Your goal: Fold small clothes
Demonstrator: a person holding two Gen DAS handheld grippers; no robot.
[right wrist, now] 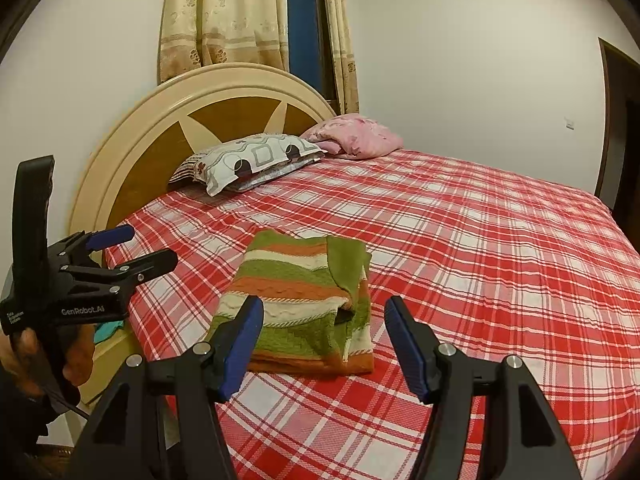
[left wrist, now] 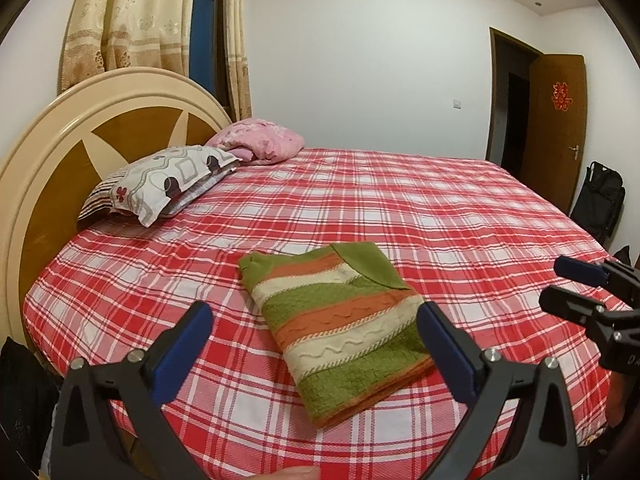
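Observation:
A small knitted sweater (left wrist: 340,328) with green, orange and cream stripes lies folded into a compact rectangle on the red plaid bed (left wrist: 460,216). It also shows in the right wrist view (right wrist: 300,300). My left gripper (left wrist: 314,314) is open and empty, held above the bed's near edge with the sweater between and beyond its fingers. My right gripper (right wrist: 324,308) is open and empty, just short of the sweater's near end. Each gripper shows in the other's view: the right one (left wrist: 560,284) at the far right, the left one (right wrist: 140,246) at the left.
A patterned pillow (left wrist: 160,180) and a pink bundle (left wrist: 260,140) lie at the rounded headboard (left wrist: 48,152). A curtain (left wrist: 120,20) hangs behind. A wooden door (left wrist: 556,128) and a black bag (left wrist: 600,200) stand at the right. The bed's edge is near me.

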